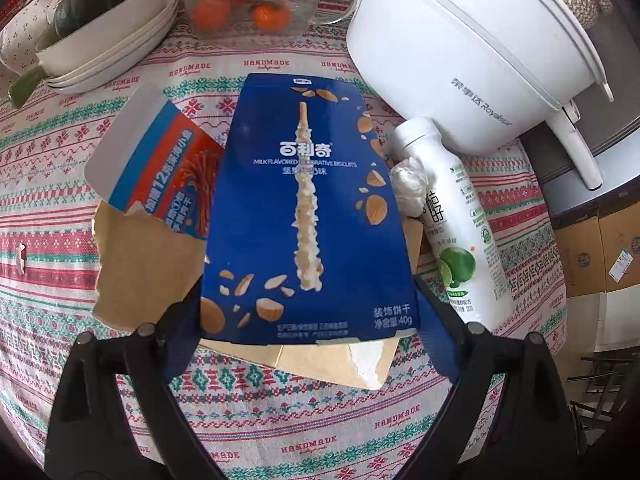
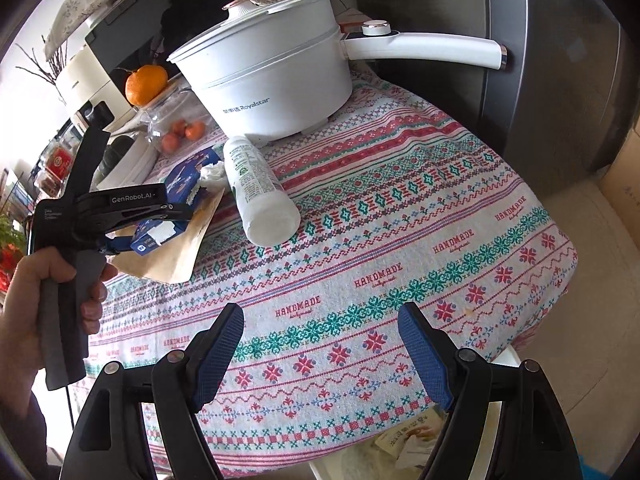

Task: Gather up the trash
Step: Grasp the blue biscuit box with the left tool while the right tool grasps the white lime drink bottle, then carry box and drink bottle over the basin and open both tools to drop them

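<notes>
Left gripper [image 1: 308, 312]: jaws closed on the near end of the blue biscuit box [image 1: 308, 208], one pad on each long side. Gripped across the narrow width, presumably because that is the only span the jaws can bridge. Box runs from the fingers toward 12 o'clock, its printed face up. In the right wrist view the box looks raised off the brown paper, though contact at its far end cannot be ruled out.

Around the box, left wrist view:
- Torn brown paper [image 1: 148, 264] lies beneath it, spreading to 8 o'clock and 5 o'clock.
- Red-and-blue carton [image 1: 160, 168] at 10 o'clock, partly under the box edge, flap open.
- Crumpled tissue [image 1: 408, 184] at 2 o'clock, wedged between box and white drink bottle [image 1: 460, 224].
- Bottle lies on its side at 3 o'clock, neck against the white electric pot [image 1: 472, 48].

The trash sits in one cluster on the patterned tablecloth [image 1: 280, 412]; judged easiest to clear top item first, hence the box.

Right gripper [image 2: 320, 356]: jaws spread wide, holding nothing, hovering over the table's near edge. Below it at 5 o'clock, past the cloth, a white container [image 2: 360, 460] with wrappers inside, likely the bin. Reading: right side waits near the drop point.

Far back at 11–12 o'clock: stacked dishes [image 1: 112, 56], glass jar with oranges [image 1: 248, 8]. Not trash, I judge.
</notes>
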### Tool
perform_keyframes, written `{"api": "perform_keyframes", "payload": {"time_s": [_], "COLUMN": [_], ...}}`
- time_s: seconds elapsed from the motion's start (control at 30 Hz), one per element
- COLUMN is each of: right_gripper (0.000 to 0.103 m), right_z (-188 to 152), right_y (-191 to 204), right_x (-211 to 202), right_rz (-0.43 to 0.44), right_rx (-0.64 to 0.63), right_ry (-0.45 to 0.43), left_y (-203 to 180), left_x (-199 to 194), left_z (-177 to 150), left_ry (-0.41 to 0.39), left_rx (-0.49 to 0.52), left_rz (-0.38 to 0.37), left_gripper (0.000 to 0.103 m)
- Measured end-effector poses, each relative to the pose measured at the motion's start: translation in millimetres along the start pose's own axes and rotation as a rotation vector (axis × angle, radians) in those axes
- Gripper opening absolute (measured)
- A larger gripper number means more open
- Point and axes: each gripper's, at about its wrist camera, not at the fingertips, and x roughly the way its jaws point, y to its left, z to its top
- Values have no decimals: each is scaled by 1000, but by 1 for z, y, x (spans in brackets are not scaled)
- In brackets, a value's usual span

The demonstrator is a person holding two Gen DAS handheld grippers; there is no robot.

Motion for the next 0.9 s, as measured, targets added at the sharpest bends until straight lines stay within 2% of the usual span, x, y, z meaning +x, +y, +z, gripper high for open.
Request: {"api": "perform_keyframes", "payload": {"time_s": [0.23,0.57,0.73,0.83,0.9], "right_gripper": [81,80,73,56,54], "right_z": [20,37,42,44,43], "right_y": [18,37,37,41,46], "right_x": [25,86,100,105,100], "right_rz": [11,68,123,141,138], "right_rx": [-66,-148,-129,-125,-130], "right_ry": [-34,-64,-81,-74,-91], "left_y": [24,38,49,54,56], "left_x": [-44,-99,-104,-106,-111], "left_z": [-32,-59,-63,-62,-65], "left_ry": [-93,-208,-218,-224,-237], "left_rx": [17,98,115,102,99], "left_rz": [-91,-89,-59,-53,-48], "left_gripper": [92,92,92,92,92]}}
